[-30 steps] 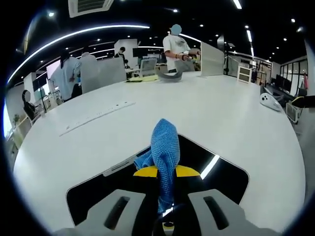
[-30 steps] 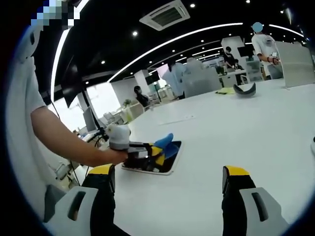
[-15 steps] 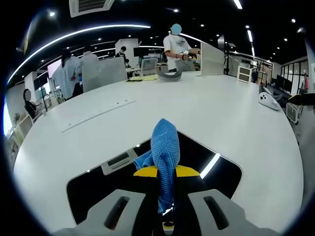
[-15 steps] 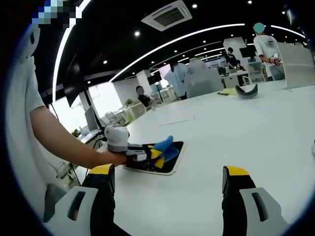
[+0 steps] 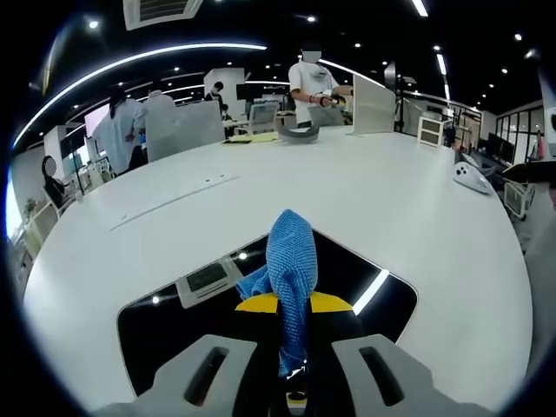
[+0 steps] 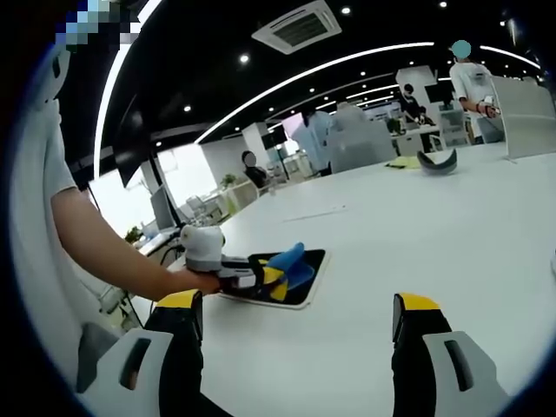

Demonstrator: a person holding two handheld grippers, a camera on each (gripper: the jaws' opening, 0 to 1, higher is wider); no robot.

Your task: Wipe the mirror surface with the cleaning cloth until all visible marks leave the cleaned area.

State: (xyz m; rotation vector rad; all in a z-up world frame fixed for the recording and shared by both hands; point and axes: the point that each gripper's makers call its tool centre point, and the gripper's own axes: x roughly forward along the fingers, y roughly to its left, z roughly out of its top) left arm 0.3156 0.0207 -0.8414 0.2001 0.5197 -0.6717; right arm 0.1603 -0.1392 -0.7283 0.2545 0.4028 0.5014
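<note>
**On the white table: cloth pressed to the mirror**

On the white table lay the mirror, a dark rectangular slab reflecting ceiling lights. The left gripper had its yellow-tipped jaws closed on the blue cleaning cloth, which stood bunched over the glass. From the right gripper view, the same cloth sat on the mirror near the table's near edge, held by the left gripper in the person's hand. The right gripper hovered well apart from the mirror, jaws spread wide and holding nothing. People stood at desks beyond.
</note>
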